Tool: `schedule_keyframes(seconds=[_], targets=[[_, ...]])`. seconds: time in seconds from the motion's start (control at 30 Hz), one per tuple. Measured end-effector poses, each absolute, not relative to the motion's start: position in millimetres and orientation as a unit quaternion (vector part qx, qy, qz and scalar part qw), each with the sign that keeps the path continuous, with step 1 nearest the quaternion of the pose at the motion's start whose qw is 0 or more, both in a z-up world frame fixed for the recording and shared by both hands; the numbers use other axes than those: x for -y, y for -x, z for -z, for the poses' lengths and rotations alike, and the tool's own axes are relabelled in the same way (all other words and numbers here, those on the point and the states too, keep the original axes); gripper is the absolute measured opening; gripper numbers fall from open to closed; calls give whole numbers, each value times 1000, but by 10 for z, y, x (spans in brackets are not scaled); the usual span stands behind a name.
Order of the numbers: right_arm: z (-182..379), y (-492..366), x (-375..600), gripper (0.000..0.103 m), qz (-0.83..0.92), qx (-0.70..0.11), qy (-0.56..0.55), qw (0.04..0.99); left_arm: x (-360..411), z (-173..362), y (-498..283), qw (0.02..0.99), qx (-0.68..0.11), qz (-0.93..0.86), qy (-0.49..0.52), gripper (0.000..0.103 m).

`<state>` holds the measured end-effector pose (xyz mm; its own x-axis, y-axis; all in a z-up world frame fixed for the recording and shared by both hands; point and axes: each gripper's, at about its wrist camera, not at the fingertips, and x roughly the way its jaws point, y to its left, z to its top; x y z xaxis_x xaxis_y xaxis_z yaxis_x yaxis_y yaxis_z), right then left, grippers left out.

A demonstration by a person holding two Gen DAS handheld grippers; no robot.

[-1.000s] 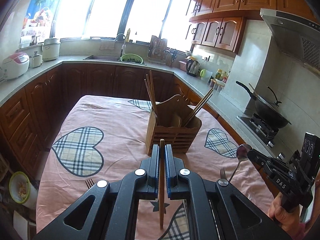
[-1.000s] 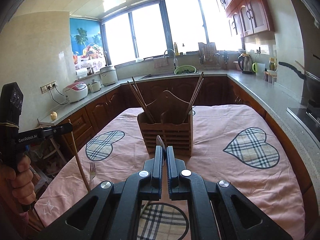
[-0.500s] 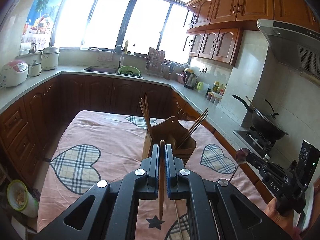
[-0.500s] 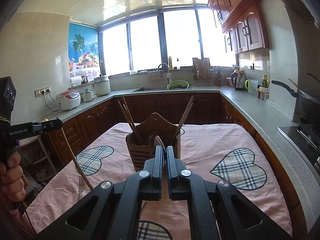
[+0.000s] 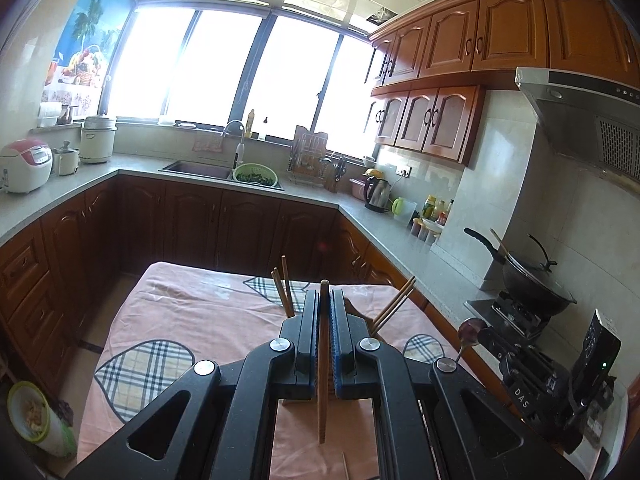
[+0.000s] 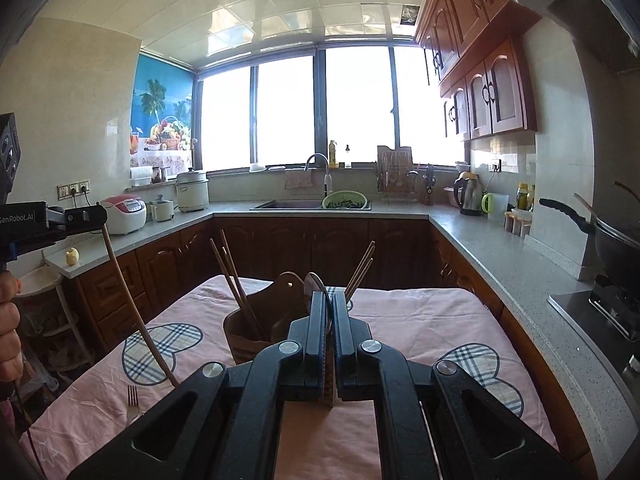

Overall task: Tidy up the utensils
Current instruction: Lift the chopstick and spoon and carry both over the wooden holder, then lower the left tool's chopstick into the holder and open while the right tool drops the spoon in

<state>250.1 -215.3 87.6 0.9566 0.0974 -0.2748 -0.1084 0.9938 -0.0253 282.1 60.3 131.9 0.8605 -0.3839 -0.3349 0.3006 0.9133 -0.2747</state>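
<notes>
Mid-carry step — left gripper (image 5: 324,312) clamped on a wooden chopstick (image 5: 322,364), right gripper (image 6: 331,316) clamped on a spoon (image 6: 316,286), both above the wooden holder (image 6: 260,320) — next, probably lower each into a compartment.

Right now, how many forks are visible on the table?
1. The fork lies flat on the pink tablecloth, near its front-left corner in the right wrist view. More may be hidden behind the right tool.

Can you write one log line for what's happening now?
left gripper: shut on chopstick | right gripper: shut on spoon | holder: ahead
</notes>
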Motion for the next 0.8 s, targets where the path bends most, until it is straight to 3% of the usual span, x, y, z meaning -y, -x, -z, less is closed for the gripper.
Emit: schedule_keyframes(seconds=[0.43, 0.8], targets=[[-1100, -3111, 2156, 3, -18, -75, 40, 996, -525, -1396, -3472, 965, -155, 173, 122, 3], [-985, -3502, 2117, 2, 0, -61, 65, 996, -401, -1138, -4018, 965, -159, 159, 134, 3]])
